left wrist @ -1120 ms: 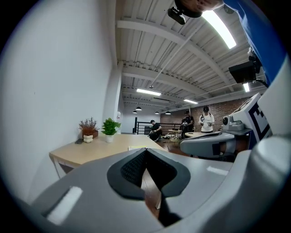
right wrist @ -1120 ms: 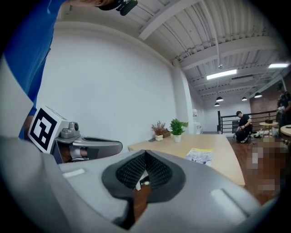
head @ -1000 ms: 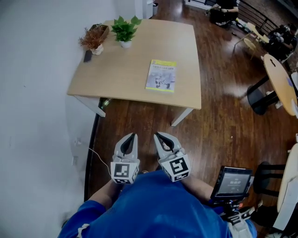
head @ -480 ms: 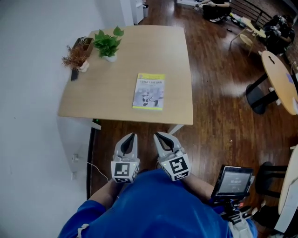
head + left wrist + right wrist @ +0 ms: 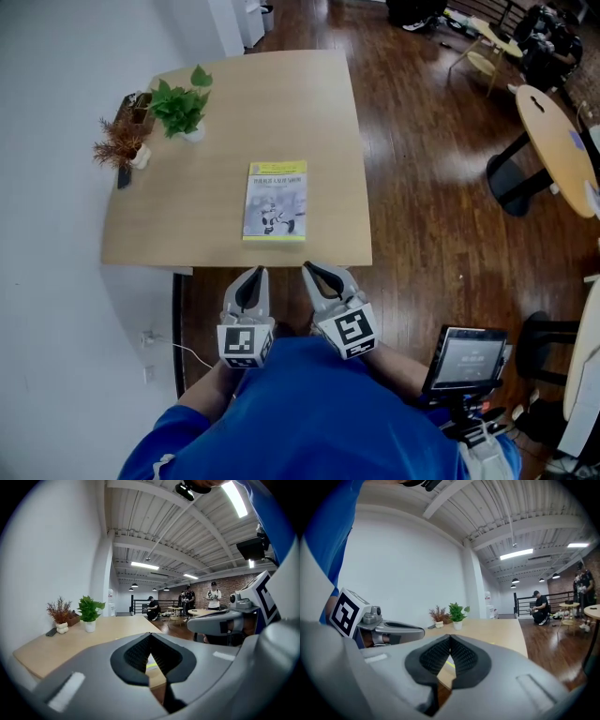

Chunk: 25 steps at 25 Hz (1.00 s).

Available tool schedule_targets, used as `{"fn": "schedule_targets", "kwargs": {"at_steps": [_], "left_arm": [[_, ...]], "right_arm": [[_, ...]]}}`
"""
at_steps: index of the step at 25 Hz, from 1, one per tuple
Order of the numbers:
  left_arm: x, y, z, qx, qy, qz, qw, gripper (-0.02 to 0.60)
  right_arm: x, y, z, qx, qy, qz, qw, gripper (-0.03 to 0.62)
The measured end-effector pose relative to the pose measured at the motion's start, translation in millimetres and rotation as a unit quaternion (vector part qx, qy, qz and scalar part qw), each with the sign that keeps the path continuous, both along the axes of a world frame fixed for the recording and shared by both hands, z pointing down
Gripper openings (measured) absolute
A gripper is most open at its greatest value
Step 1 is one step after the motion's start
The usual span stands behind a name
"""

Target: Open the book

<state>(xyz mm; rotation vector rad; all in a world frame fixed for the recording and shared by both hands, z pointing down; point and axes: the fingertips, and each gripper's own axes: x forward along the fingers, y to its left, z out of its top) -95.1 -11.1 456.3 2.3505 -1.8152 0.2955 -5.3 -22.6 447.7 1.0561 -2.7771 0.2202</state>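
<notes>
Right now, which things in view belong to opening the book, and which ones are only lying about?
For the job: the closed book; the left gripper and the right gripper, both shut and empty.
Just lying about: the green potted plant; the dried plant; the small dark object beside it.

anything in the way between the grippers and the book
Nothing visible. The closed book lies on the table near its front edge, just ahead of the left gripper and right gripper; the potted plants stand far off to the left.
</notes>
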Motion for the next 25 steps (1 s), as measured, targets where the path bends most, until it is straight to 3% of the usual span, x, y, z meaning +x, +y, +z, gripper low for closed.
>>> {"fn": "schedule_targets", "kwargs": {"at_steps": [11,25], "left_arm": [[-15.5,-49.8,21.7,-0.032,0.009,0.046,0.9984,0.008],[-29.2,-119.8,62.1,-0.088,0.004,0.116,0.9894,0.008]], "right_arm": [[-10.5,-45.7,24.9,-0.038,0.022,0.051,0.998,0.003],[-9.5,-108.7,52.1,-0.075,0.061,0.149,0.984,0.003]]}}
